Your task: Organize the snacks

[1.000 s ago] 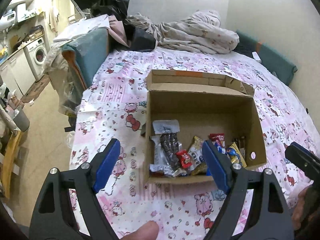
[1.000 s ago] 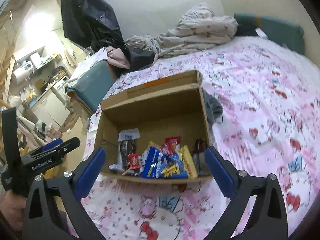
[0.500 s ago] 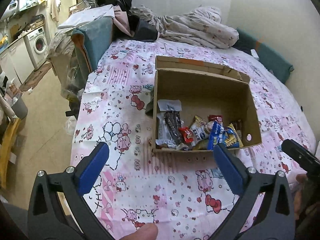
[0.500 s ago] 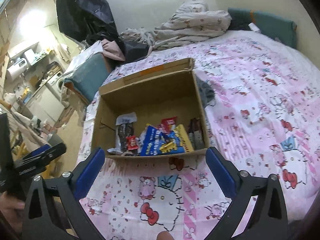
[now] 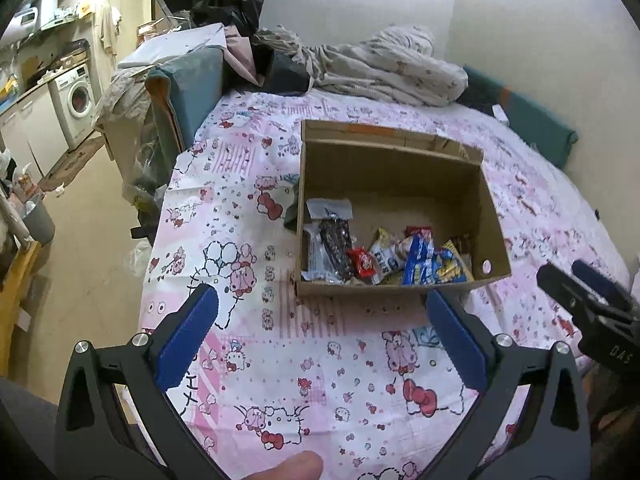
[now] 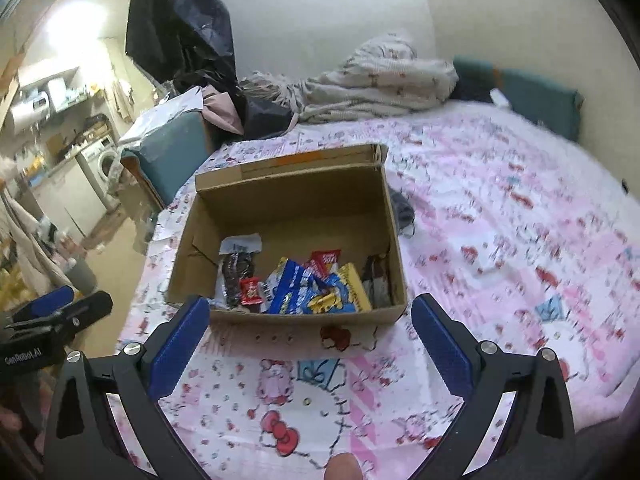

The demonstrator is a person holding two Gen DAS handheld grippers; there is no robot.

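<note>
An open cardboard box (image 5: 400,178) stands on the pink cartoon-print bed sheet (image 5: 320,360). It also shows in the right wrist view (image 6: 288,196). Several snack packets lie along its near wall: a dark packet (image 5: 335,240), a small red one (image 5: 362,261), blue and yellow ones (image 5: 424,260). In the right wrist view the blue and yellow packets (image 6: 312,292) lie there too. My left gripper (image 5: 320,340) is open and empty, short of the box. My right gripper (image 6: 310,344) is open and empty, just before the box's near wall.
Crumpled bedding (image 5: 384,68) and dark clothes (image 5: 276,68) lie at the bed's far end. A teal chair (image 5: 188,84) stands at the bed's left edge, with floor and a washing machine (image 5: 78,98) beyond. A grey cloth (image 6: 402,210) lies right of the box.
Both grippers have drawn back from the box and risen, so the box looks smaller and farther. Both stay open and empty.
</note>
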